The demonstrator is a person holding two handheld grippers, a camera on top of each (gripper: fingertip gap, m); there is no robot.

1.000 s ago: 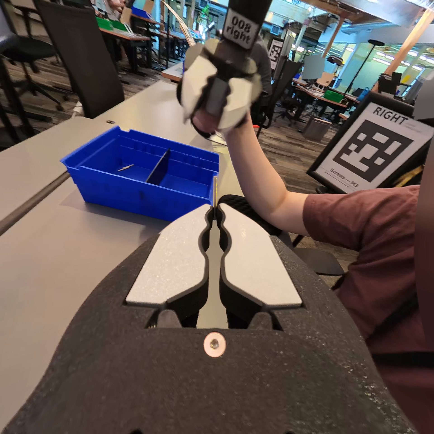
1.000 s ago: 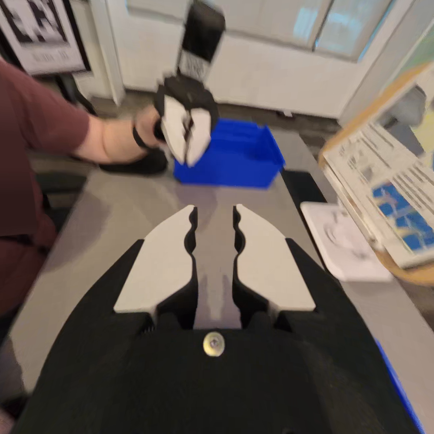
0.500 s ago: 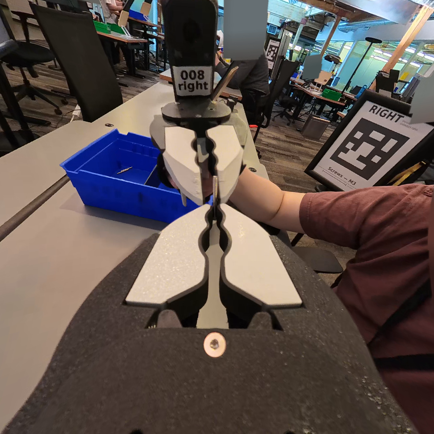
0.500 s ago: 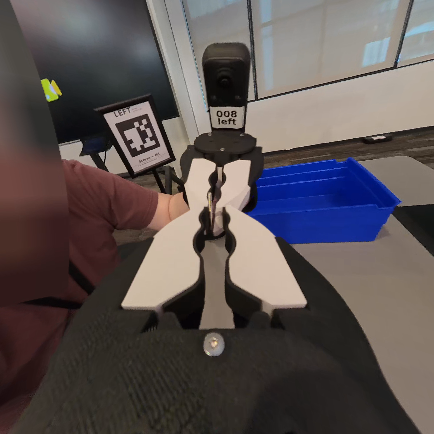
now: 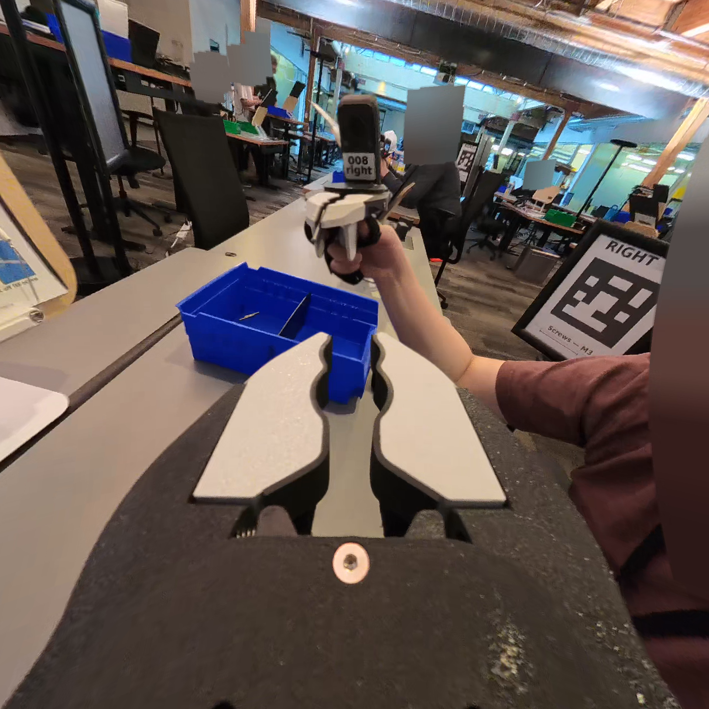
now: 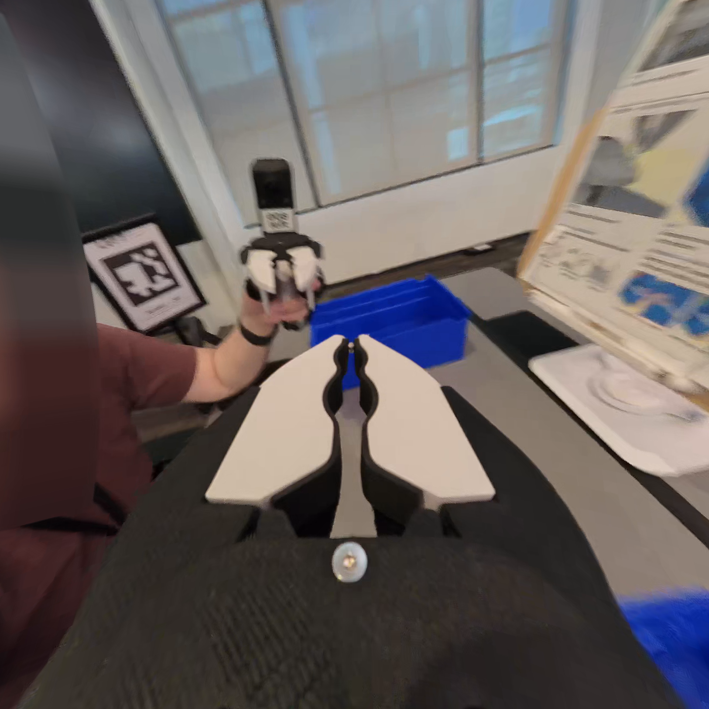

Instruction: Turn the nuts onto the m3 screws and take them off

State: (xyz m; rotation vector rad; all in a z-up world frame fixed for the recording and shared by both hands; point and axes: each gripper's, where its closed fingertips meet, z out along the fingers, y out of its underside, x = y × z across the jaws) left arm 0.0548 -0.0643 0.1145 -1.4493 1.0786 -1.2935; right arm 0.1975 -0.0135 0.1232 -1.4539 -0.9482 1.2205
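My right gripper [image 6: 350, 341] is shut on a small metal screw [image 6: 350, 347], pinched at the very fingertips and held in the air in front of the blue bin [image 6: 403, 330]. In the left wrist view the right gripper [image 5: 334, 251] is raised above the bin's far side. My left gripper [image 5: 350, 339] is open with nothing between its fingers, near the bin's [image 5: 230, 345] front right corner. It also shows in the right wrist view [image 6: 287, 299], held up and apart. Another screw [image 5: 248, 315] lies in the bin's left compartment.
The bin stands on a grey table [image 5: 115, 460]. A white tray [image 6: 614, 403] and a propped printed board [image 6: 633, 230] stand at the table's side. A framed marker sign [image 5: 606, 303] stands beyond the table edge. The person's arm [image 5: 422, 326] reaches across.
The left gripper held the screw upright; the right gripper came in and shut on it. The left gripper then opened and let go, and the two grippers drew apart.
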